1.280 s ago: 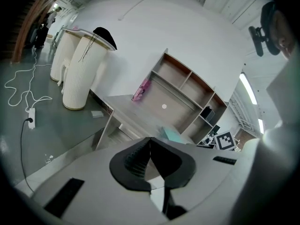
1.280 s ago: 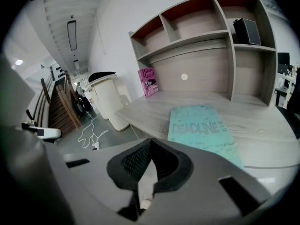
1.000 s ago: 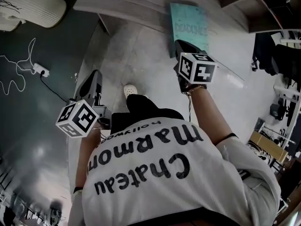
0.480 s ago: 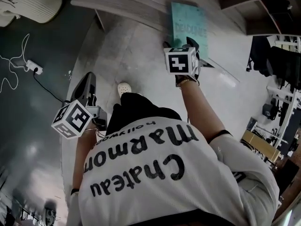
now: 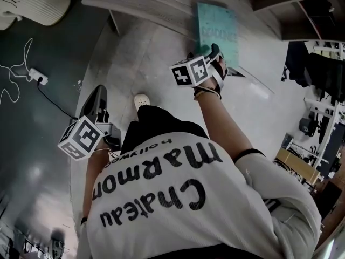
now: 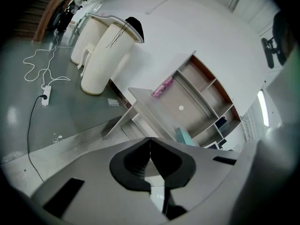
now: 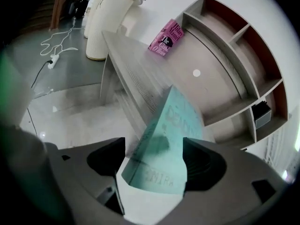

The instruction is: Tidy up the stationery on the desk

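A teal book (image 5: 216, 26) lies on the pale wooden desk (image 5: 140, 4), its near end past the desk's edge. My right gripper (image 5: 214, 55) is at that near end. In the right gripper view its jaws, which have just been opening, stand wide on either side of the teal book (image 7: 171, 139), and the right gripper (image 7: 153, 146) is open, with a gap at the left jaw. My left gripper (image 5: 100, 97) hangs low at the left over the floor. In its own view the left gripper (image 6: 150, 142) is shut and empty.
A pink book (image 7: 166, 37) leans at the desk's far end beside an open shelving unit (image 7: 234, 55). White ribbed cylinders (image 6: 101, 55) stand on the floor to the left. A power strip with a white cable (image 5: 38, 77) lies on the dark floor.
The right gripper has rolled over, its marker cube swinging left, and its jaws have gone from shut to wide around the teal book. The left gripper sank slightly leftward.
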`<state>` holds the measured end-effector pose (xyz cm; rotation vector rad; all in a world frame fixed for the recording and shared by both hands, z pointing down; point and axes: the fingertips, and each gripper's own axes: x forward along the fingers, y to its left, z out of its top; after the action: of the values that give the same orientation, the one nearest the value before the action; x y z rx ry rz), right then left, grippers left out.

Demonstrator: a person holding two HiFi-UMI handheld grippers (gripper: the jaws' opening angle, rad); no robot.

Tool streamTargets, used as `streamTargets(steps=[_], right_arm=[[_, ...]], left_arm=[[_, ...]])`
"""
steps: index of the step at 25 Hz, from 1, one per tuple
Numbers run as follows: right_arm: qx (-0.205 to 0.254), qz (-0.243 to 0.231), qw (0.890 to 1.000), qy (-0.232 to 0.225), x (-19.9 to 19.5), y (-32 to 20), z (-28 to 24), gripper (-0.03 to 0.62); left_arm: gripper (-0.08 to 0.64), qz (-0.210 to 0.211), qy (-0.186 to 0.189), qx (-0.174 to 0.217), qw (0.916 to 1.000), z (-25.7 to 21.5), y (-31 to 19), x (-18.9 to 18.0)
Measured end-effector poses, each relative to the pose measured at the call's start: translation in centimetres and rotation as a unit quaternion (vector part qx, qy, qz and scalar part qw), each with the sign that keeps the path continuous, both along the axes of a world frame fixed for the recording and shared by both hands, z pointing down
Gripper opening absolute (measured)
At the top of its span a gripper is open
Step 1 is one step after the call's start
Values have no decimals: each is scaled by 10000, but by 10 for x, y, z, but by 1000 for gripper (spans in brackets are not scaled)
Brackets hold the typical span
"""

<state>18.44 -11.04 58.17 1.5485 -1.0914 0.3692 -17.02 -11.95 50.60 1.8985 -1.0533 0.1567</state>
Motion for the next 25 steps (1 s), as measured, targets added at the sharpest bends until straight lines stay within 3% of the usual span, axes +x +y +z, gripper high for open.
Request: streamTargets(steps=[8, 11, 15, 25], right_arm=[[139, -57, 9975, 686, 7, 1, 5, 357], [123, 33, 9971, 751, 12, 7, 10, 354], [167, 53, 9960, 881, 21, 13, 6, 303], [182, 76, 9957, 906, 37, 25, -1, 274]], left_arm=[[15, -31, -50, -51, 10000, 2, 1, -10], [15, -65, -83, -98, 9999, 6, 3, -16], [15, -58, -86, -110, 9999, 5, 7, -13], [15, 171, -112, -59, 9998, 3, 8, -1]])
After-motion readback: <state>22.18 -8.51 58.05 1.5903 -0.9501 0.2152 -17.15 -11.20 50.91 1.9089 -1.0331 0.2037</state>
